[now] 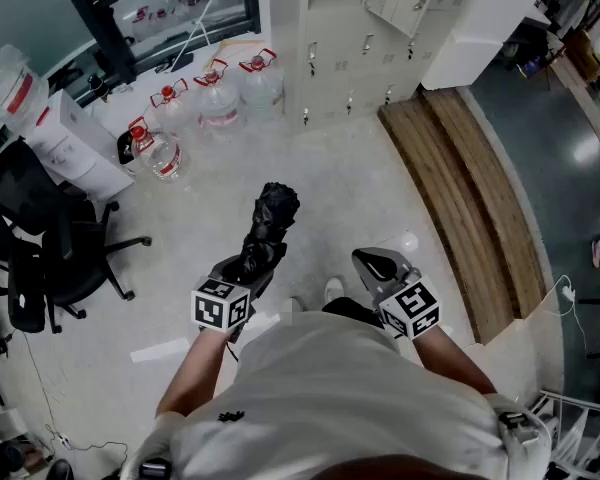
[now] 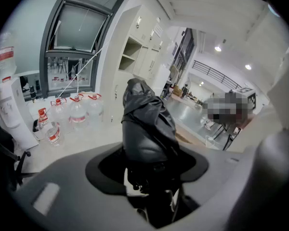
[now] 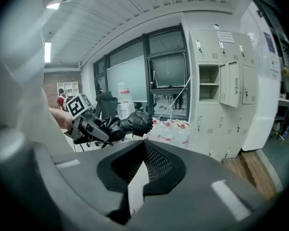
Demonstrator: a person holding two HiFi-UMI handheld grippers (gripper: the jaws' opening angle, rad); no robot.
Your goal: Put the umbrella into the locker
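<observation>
The umbrella [image 1: 270, 216], black and folded, sits clamped in our left gripper [image 1: 248, 266], well short of the lockers [image 1: 352, 63]. Our right gripper [image 1: 378, 265] is alongside, jaws together, empty. We're on the carry; next we must reach the open compartment [image 3: 208, 83] and feed it in.

Umbrella [image 1: 268, 230]: black, folded, fabric crumpled. Clamped at handle end in left tongs [image 1: 246, 270], tip slanted toward locker bank [image 1: 352, 53], well short of it. Locker bank: cream metal, most doors closed, one upper compartment [image 3: 208, 83] open, shelf inside.
</observation>
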